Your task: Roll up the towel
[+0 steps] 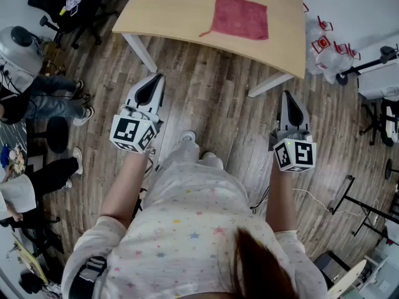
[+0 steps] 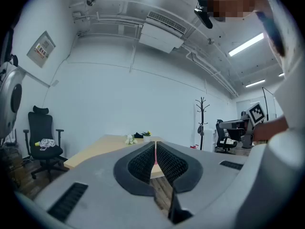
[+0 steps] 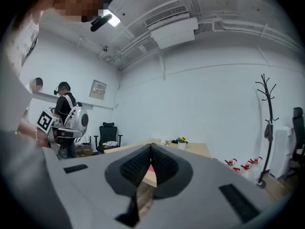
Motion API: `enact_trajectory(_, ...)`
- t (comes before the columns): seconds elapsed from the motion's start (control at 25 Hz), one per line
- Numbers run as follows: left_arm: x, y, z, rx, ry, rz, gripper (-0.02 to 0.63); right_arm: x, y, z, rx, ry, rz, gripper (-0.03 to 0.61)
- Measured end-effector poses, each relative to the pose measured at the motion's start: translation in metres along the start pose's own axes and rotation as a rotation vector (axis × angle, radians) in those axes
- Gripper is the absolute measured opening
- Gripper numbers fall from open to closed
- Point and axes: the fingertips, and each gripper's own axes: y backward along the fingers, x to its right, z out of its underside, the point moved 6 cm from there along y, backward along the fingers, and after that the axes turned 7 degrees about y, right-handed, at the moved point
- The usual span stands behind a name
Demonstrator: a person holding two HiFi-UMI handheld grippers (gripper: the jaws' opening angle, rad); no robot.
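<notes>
Towel (image 1: pixel 240 17) flat on wooden table (image 1: pixel 174 11); plank floor (image 1: pixel 212 98) below.

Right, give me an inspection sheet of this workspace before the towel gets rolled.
Surface: wooden table, light top.
Job's things: red towel lying flat on it, unrolled.
Clutter: potted flowers at the table's far end.
Grippers: left gripper and right gripper, fingers together, holding nothing, over the floor short of the table.
Cables: white cable on the floor, right side.
Surroundings: office chair, coat rack, plastic bags beside the table, people at left.
</notes>
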Motion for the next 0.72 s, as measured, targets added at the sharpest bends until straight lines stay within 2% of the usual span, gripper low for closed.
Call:
enact_trajectory(0.28,0.060,0.011,0.002,0.032,-0.024,-0.006,0.020,0.012,0.047,0.002,0.050,-0.011,0.006,0.002)
enact_trajectory(0.6,0.095,0.018,-0.004,0.037,-0.016,-0.020,0.021,0.019,0.081,-0.008,0.082,-0.014,0.022,0.002)
enact_trajectory(0.72,0.103,0.022,-0.005,0.040,0.016,-0.018,0.025,0.022,0.090,-0.006,0.089,-0.054,0.035,0.046)
